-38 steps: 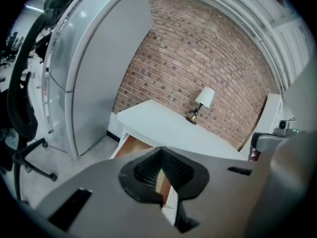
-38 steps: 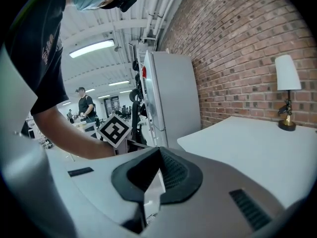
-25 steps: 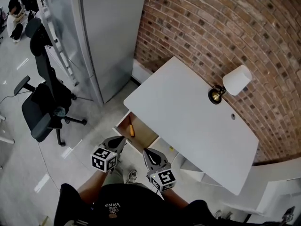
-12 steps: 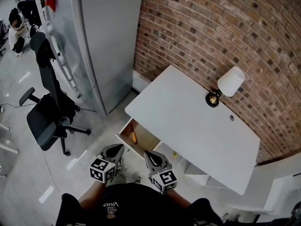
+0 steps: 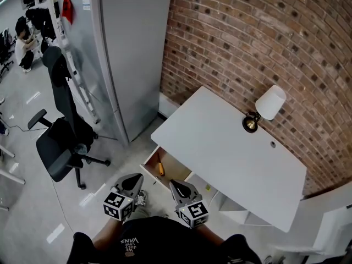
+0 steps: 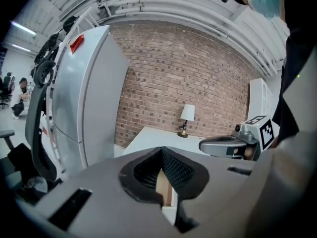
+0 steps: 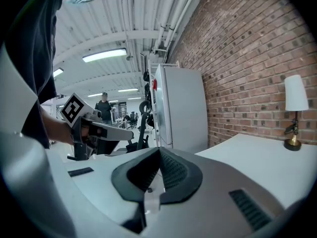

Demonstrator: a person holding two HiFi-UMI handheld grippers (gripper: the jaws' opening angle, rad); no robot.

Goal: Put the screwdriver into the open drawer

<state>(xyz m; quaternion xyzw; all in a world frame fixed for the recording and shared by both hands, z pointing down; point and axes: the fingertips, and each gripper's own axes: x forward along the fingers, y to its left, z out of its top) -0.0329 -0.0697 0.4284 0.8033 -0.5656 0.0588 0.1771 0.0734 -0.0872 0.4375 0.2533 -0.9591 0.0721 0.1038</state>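
The screwdriver [image 5: 160, 168], with an orange handle, lies inside the open wooden drawer [image 5: 175, 174] under the left end of the white desk [image 5: 231, 153]. Both grippers hover over the floor in front of the drawer, apart from it. My left gripper [image 5: 133, 179] is shut and holds nothing; its jaws [image 6: 162, 155] meet at the tip. My right gripper [image 5: 177, 185] is beside it, also shut and empty [image 7: 158, 156]. Each gripper shows in the other's view: the right gripper [image 6: 225, 145] and the left gripper [image 7: 99, 131].
A tall grey fridge [image 5: 121, 54] stands left of the desk against the brick wall [image 5: 264, 32]. A black office chair [image 5: 63, 142] is on the floor at left. A white-shaded lamp [image 5: 269, 104] stands at the desk's back edge. White shelving [image 5: 231, 208] sits under the desk.
My left gripper has risen and drawn back from the drawer. The right gripper has lifted slightly. The screwdriver stays lying in the drawer.
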